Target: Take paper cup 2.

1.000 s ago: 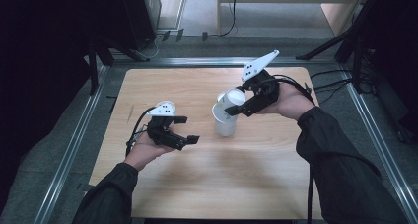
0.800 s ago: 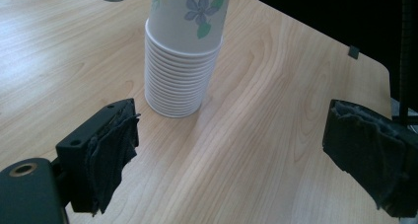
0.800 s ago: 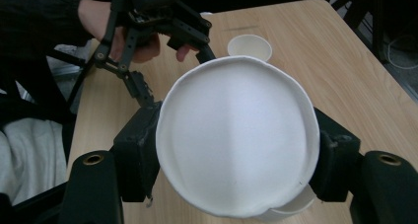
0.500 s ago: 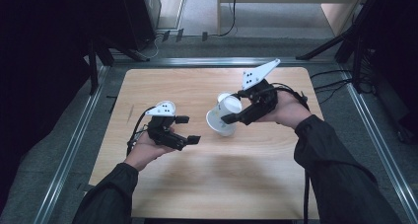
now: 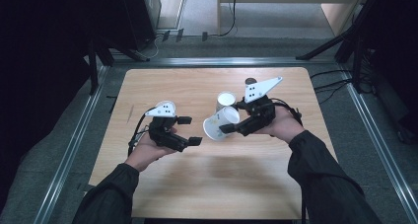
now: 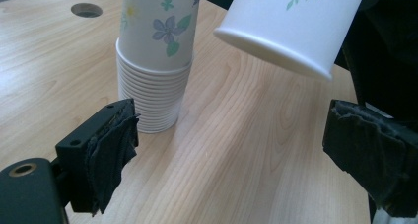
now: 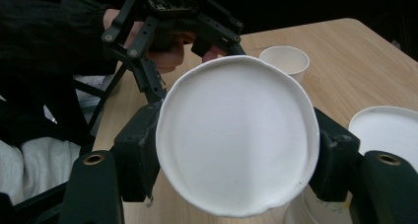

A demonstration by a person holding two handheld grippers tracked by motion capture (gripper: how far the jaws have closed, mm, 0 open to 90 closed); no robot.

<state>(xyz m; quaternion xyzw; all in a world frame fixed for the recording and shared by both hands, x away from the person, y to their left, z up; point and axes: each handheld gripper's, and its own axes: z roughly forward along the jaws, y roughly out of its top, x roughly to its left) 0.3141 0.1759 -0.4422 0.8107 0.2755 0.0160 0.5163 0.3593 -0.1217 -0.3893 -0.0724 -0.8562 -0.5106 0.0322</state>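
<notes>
Dark floor and metal rails surround the wooden counter [image 5: 162, 194] where we work. Our right hand-held gripper [image 5: 227, 129] has its jaws closed on the sides of one paper cup [image 5: 220, 124], and the cup is tilted over, its bottom pointing toward our left side. In the right gripper view the round bottom of this cup [image 7: 236, 140] sits between the two jaws, which press its wall from both sides. Just behind this gripper the stack [image 5: 225, 101] of remaining cups stands on the counter, apart from the held cup; the left gripper view shows the stack [image 6: 155, 61] with its many rims at the base, so the cups stand mouth down. Another single cup [image 7: 285, 60] stands open beyond the held one.

Our left hand-held gripper [image 5: 190, 130] is wide open and holds nothing. It is near the cup, a little to the side, and its jaws face toward it.

We judge that the step now is to carry the separated cup away from the stack and bring it upright, maybe with help of the left side. To do it well, we should keep the squeeze gentle, because the thin wall can buckle. We should turn the cup slowly and put it down flat, well apart from the stack.
</notes>
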